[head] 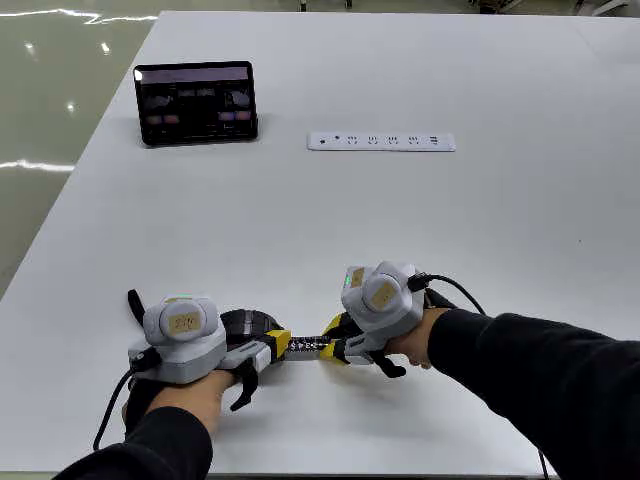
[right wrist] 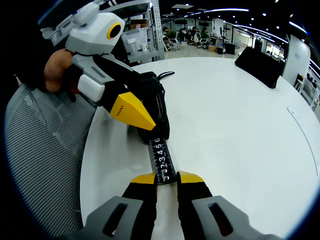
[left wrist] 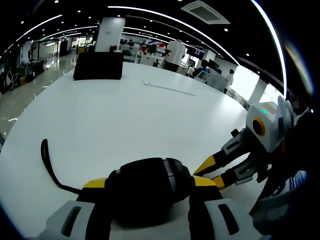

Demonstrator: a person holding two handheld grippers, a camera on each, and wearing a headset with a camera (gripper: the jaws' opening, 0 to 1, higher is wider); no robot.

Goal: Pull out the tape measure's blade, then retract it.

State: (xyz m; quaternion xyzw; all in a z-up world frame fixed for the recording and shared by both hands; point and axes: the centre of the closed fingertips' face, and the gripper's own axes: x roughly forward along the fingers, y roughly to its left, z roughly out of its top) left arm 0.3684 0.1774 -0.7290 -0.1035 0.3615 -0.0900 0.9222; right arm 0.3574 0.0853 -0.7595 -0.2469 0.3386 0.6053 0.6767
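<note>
The black tape measure [head: 249, 325] lies on the white table [head: 400, 220] near its front edge. My left gripper [head: 272, 346] is shut on its case, and in the left gripper view the case [left wrist: 149, 189] sits between the yellow-tipped fingers [left wrist: 95, 184]. A short stretch of the blade [head: 306, 345] runs right from the case to my right gripper [head: 329, 351]. In the right gripper view the numbered blade [right wrist: 160, 155] ends between the right gripper [right wrist: 163, 178], which is shut on its tip. The case [right wrist: 152, 107] lies just beyond, held by the left gripper [right wrist: 131, 111].
A dark tablet [head: 196, 102] stands at the back left and a white power strip [head: 381, 141] lies at the back centre. The tape measure's black strap [head: 134, 305] trails left of the case. A mesh chair [right wrist: 40, 165] is at the table's front edge.
</note>
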